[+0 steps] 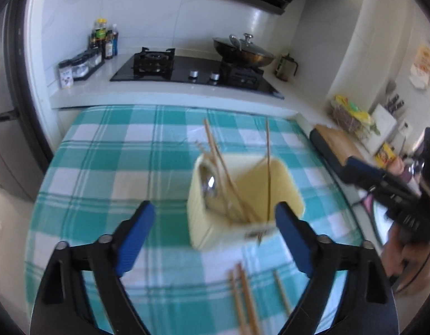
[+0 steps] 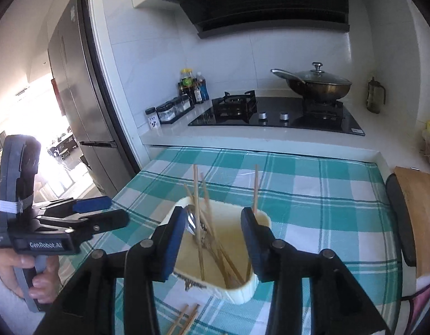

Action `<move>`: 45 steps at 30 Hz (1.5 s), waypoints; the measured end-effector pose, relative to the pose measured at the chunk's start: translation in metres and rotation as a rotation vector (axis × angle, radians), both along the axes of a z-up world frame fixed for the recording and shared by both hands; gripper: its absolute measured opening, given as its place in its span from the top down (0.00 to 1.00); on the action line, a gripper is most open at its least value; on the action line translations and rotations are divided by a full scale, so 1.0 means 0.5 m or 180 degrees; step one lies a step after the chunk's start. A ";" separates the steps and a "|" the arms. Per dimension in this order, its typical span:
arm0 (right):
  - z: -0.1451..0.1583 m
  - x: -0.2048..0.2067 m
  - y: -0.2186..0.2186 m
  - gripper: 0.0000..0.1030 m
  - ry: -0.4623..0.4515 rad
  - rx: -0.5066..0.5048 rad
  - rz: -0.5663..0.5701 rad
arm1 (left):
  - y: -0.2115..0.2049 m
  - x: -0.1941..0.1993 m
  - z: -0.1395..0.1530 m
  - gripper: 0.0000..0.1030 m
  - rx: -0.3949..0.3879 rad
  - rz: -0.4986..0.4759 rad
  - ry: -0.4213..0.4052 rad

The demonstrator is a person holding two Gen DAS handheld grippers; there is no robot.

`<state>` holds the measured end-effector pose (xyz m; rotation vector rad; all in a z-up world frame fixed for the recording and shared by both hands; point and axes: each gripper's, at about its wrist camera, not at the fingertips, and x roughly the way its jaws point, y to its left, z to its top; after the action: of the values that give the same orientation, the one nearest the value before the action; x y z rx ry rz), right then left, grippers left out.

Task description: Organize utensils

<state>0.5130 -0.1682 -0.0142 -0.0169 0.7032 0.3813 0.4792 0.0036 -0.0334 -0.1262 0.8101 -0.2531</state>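
Both my grippers up over the teal-and-white checked tablecloth (image 1: 109,167). Left gripper (image 1: 215,223) — blue pads spread wide, nothing between them. Cream rectangular plastic utensil holder (image 1: 203,223) sits dead ahead at 12 o'clock, slightly blurred. Inside it: a shiny metal spoon (image 1: 209,187) against the 9 o'clock wall, plus several thin wooden chopsticks (image 1: 268,167) leaning out the top.

Loose wooden chopsticks (image 1: 243,296) lie flat on the cloth at 6 o'clock of the holder, near my left pads but not touching.

Right gripper (image 2: 213,243) — fingers apart too, holding nothing, straddling the holder's opening from above; can't tell if pads touch the rim.

Bkgd at 12 o'clock: black gas hob (image 2: 273,111) w/ a lidded dark wok (image 2: 318,83) on its right burner.
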 end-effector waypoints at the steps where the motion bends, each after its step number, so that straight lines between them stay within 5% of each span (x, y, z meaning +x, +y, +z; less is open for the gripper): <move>1: 0.002 -0.032 -0.014 0.52 -0.0035 -0.0038 -0.0026 | 0.009 -0.030 -0.013 0.07 0.0061 -0.0007 0.0031; 7: -0.122 -0.244 -0.102 0.48 0.0107 -0.0798 -0.0514 | 0.025 -0.208 -0.177 0.07 0.0110 0.0156 0.0352; 12: -0.274 -0.387 -0.160 0.48 0.0487 -0.0894 -0.0870 | 0.000 -0.262 -0.309 0.07 0.0309 0.0322 0.0556; 21: -0.355 -0.446 -0.196 0.48 0.0711 -0.0859 -0.1140 | 0.003 -0.248 -0.359 0.07 0.0500 0.0533 0.0409; 45: -0.363 -0.439 -0.192 0.47 0.0736 -0.0859 -0.1128 | -0.016 -0.249 -0.379 0.01 0.0658 0.0450 0.0447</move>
<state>0.2934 -0.2641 -0.1959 -0.1036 0.9639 -0.0550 0.3546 -0.0042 -0.2227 -0.0064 0.9575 -0.0264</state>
